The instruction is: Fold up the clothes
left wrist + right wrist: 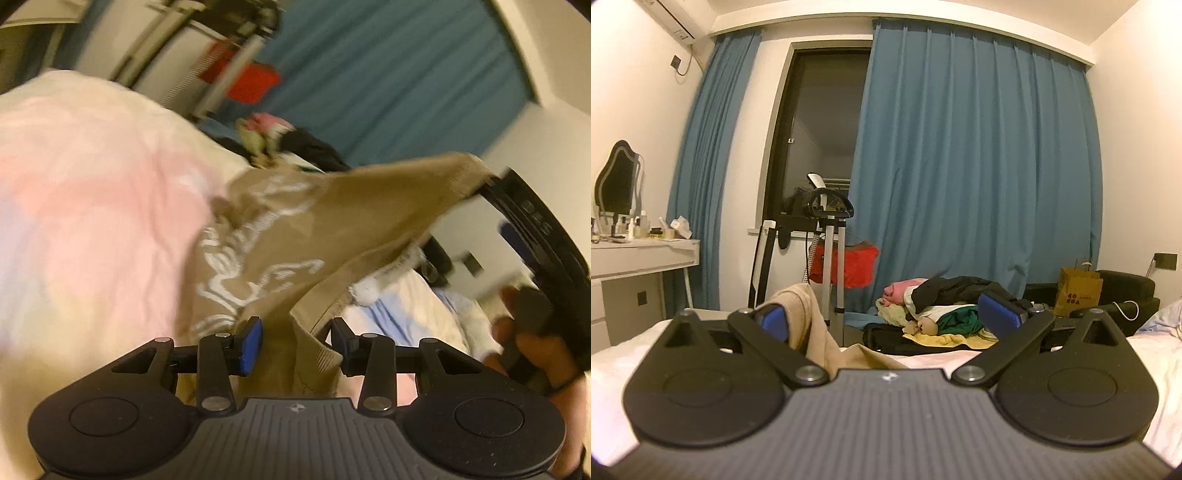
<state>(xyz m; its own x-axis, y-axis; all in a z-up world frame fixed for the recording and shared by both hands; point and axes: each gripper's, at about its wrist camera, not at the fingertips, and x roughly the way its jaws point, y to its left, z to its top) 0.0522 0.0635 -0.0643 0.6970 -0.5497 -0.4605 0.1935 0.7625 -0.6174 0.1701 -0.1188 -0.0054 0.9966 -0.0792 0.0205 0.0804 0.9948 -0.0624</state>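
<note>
A: How are the left tongs (297, 347) now?

B: They are spread, and the ribbed hem of the tan sweater (295, 236) hangs between the blue pads (251, 345) without being pinched.

A: And the right tongs (888, 319)?

B: From their own camera they are spread wide, with tan cloth lying against the left pad only. In the left view the cloth's far corner seems to hang from them, but I cannot tell how.

A: How to do this step well?

B: I think: close on the hem first, keep the sweater stretched, then lower it flat.

A: Where is the sweater?

B: Lifted above the pink bed (85, 206). Beyond the sweater lies a pile of clothes (934, 310), behind it the blue curtain (975, 155).
</note>
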